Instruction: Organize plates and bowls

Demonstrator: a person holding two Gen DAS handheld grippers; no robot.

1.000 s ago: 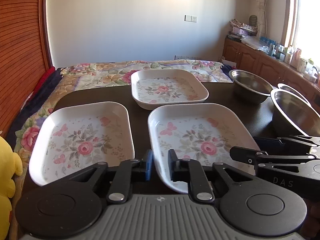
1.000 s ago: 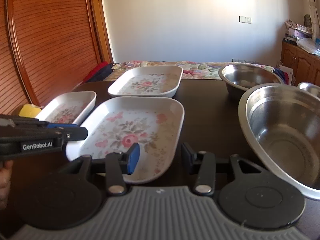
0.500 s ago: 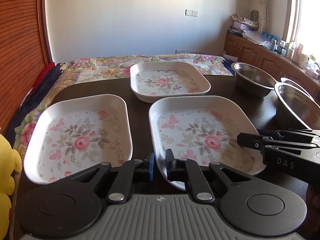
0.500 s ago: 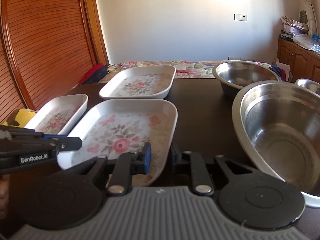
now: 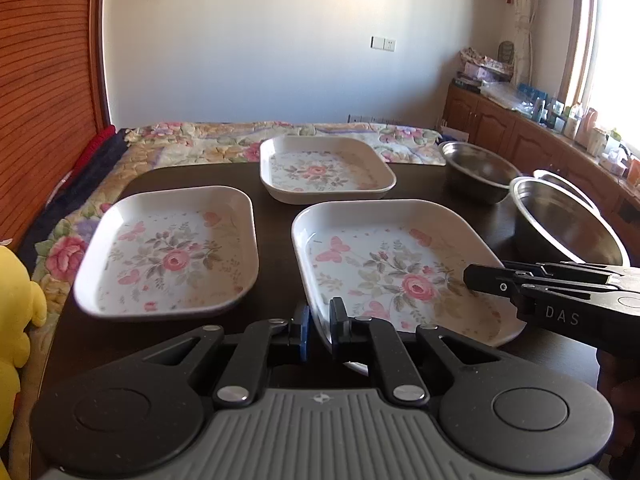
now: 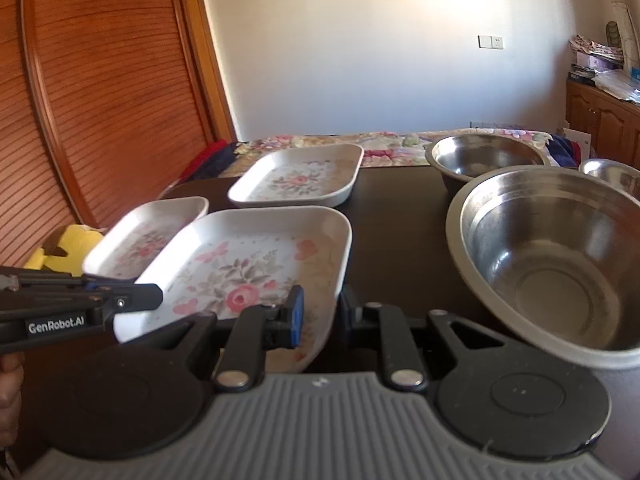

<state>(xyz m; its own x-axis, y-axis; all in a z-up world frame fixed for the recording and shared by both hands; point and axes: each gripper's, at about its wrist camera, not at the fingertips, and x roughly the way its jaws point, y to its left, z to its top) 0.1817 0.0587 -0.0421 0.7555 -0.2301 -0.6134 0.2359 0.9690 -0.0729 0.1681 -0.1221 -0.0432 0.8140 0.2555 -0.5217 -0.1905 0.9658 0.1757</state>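
Observation:
Three white floral plates lie on the dark table [image 5: 276, 200]. The large plate [image 5: 392, 264] [image 6: 248, 264] is nearest. My left gripper [image 5: 320, 328] is shut on its near left rim. My right gripper [image 6: 322, 312] is shut on its near right corner, and it also shows side-on as the right gripper [image 5: 472, 278]. The left gripper [image 6: 152, 300] reaches in from the left. A second plate [image 5: 172, 252] [image 6: 148, 236] lies to the left and a third plate [image 5: 324, 168] [image 6: 300, 176] behind. A big steel bowl [image 6: 560, 264] [image 5: 568, 224], a medium bowl [image 6: 480, 156] and a small bowl [image 6: 612, 172] stand at the right.
A yellow plush toy [image 5: 16, 308] sits off the table's left edge. A floral quilt [image 5: 200, 140] lies beyond the far edge. A wooden slatted door [image 6: 100, 100] stands at the left and cabinets [image 5: 520, 140] at the right. A hand [image 6: 8, 380] holds the left gripper.
Both grippers' fingers have drawn together onto the large plate's rim; the right one was wide open a second ago. Both views have shifted slightly.

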